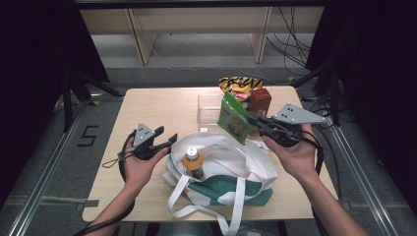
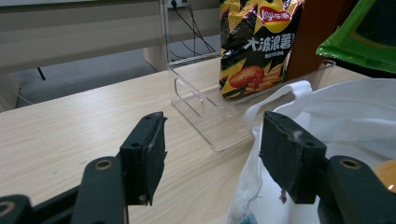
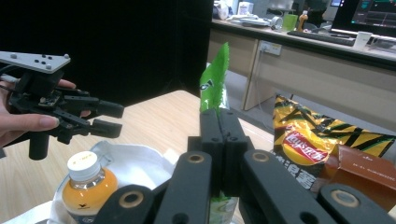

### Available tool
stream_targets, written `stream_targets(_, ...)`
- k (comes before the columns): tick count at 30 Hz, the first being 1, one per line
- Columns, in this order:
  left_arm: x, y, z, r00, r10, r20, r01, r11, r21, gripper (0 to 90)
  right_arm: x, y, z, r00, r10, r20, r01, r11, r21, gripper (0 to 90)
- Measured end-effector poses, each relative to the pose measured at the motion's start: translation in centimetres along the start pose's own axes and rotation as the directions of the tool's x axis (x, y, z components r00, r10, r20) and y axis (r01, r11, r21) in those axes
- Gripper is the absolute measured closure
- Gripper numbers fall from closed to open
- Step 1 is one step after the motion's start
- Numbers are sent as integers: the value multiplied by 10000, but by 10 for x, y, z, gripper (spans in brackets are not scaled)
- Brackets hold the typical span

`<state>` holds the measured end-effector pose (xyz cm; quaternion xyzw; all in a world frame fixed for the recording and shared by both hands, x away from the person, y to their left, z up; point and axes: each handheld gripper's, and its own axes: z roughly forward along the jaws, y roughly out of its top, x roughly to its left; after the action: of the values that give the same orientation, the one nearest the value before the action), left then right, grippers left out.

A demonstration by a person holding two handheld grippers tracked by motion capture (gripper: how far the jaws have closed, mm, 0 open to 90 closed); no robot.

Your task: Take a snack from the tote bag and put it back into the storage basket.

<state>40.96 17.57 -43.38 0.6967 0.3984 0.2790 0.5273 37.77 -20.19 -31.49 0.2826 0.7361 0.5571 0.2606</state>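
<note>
The step in hand looks like packing snacks into the white tote bag [image 1: 221, 167] that lies open on the worktop [image 1: 147, 108]. The right gripper [image 1: 255, 120] has its fingers pressed together on the edge of a green snack packet [image 1: 233, 118], which hangs in the air above the bag's far rim, between the bag and the clear plastic tray [image 1: 209, 110]. An orange drink bottle [image 1: 193, 162] already stands inside the bag. The left gripper [image 1: 164, 137] hovers just beside the bag's left rim with its fingers spread wide and nothing between them; the white cloth edge lies close to one finger [image 2: 289, 156]. A bag of crisps [image 1: 241, 86] and a brown carton [image 1: 259, 101] wait at the tray. Next, I judge, the packet has to come down into the bag's mouth beside the bottle, and the left fingers may need to catch the rim to keep that mouth wide.
</note>
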Motion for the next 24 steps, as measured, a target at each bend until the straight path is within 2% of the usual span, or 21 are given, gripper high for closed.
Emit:
stream_targets(1,0,0,0,10000,0,0,0,10000,-5,399,0,0,0,10000,81,27,-81,10000,2,900)
stream_targets(2,0,0,0,10000,-9,1,9,10000,-5,399,-2,1,1,9999,-64,96,65,9999,-93,900)
stream_targets(3,0,0,0,10000,-37,-5,37,10000,-10,399,-1,1,0,9999,101,93,-101,9999,26,900)
stream_targets(5,0,0,0,10000,-23,-14,23,10000,-10,399,-2,2,1,9998,159,111,-159,9999,-65,900)
stream_targets(7,0,0,0,10000,-36,-3,36,10000,-6,399,-5,3,0,9997,5,224,-4,10000,-32,900)
stream_targets(12,0,0,1,10000,12,20,-12,10000,15,399,-8,4,3,9994,50,349,-47,10000,-84,900)
stream_targets(20,0,-1,1,10000,6,26,-6,10000,-5,399,-15,7,7,9994,-34,332,38,9999,-107,900)
stream_targets(21,0,0,1,10000,9,15,-9,10000,-22,399,-15,7,8,9994,122,311,-117,9998,-141,900)
stream_targets(23,1,1,0,10000,3,-1,-3,10000,-7,399,-17,6,8,9989,82,453,-76,9999,-116,900)
stream_targets(24,1,1,0,10000,-15,-26,15,10000,-21,399,-17,5,8,9986,331,402,-328,9994,-81,900)
